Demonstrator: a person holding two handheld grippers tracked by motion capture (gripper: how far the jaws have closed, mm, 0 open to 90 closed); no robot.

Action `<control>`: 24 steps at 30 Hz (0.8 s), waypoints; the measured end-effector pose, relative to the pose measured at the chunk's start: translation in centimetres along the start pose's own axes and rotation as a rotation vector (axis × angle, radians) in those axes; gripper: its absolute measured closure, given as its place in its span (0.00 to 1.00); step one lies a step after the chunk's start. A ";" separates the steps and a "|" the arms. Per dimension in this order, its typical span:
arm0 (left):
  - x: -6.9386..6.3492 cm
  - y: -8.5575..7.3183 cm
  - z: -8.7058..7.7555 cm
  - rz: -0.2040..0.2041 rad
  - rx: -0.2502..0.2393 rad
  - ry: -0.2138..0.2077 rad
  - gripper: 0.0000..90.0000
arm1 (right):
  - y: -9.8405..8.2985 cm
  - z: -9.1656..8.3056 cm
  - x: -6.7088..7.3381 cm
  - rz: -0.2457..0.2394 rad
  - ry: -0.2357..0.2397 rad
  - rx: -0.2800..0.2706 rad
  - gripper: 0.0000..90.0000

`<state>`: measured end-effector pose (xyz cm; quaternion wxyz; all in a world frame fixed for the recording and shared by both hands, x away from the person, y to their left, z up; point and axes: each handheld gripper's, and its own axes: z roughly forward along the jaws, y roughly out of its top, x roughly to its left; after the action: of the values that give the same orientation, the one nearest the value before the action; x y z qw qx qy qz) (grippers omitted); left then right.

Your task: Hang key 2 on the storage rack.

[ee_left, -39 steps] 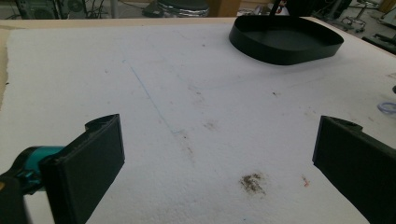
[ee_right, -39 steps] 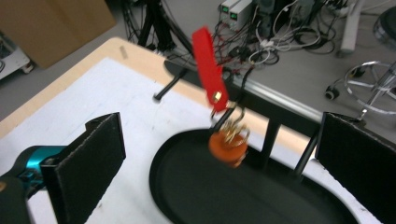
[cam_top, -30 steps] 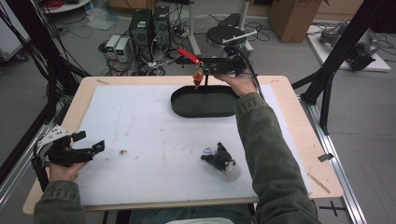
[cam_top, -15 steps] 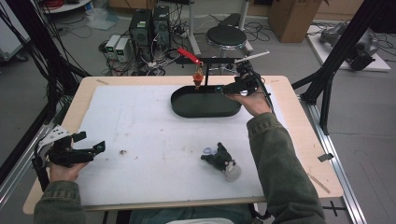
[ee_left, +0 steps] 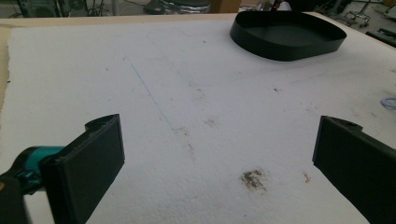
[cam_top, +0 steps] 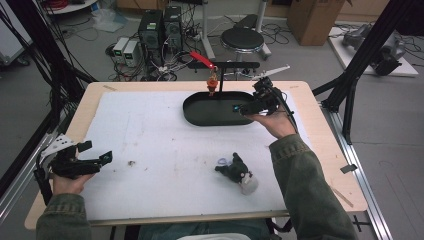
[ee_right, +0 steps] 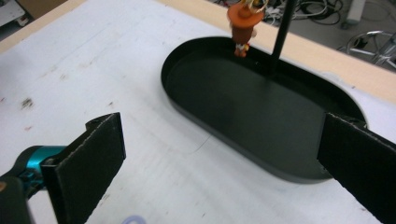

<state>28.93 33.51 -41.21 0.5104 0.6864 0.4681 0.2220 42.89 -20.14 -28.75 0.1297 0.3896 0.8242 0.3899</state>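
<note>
With both jaws apart, my right gripper hovers by the tray; next, grab the dark toy.

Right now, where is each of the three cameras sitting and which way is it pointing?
High view: above the person's side, facing forward and down on the table; both forearms, left gripper and right gripper show.
Left gripper view: rides the left gripper low over the white mat, facing the black tray; its open jaws show.
Right gripper view: looks down into the tray toward the hanging orange figure; open jaws show.
All share the tray.
</note>
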 end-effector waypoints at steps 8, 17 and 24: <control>0.0 0.0 0.0 -0.002 0.001 0.002 0.03 | -1.5 -0.1 1.2 -0.015 0.010 0.019 0.01; 0.0 0.0 -0.1 -0.002 -0.001 0.003 0.03 | -4.0 0.4 2.5 -0.022 0.039 0.044 0.01; 0.0 0.0 -0.1 -0.001 0.002 0.003 0.03 | -5.1 0.4 2.9 -0.022 0.040 0.065 0.01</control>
<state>28.87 33.55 -41.19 0.5089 0.6864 0.4694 0.2225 38.39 -19.73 -32.52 0.1046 0.3766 0.8431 0.3694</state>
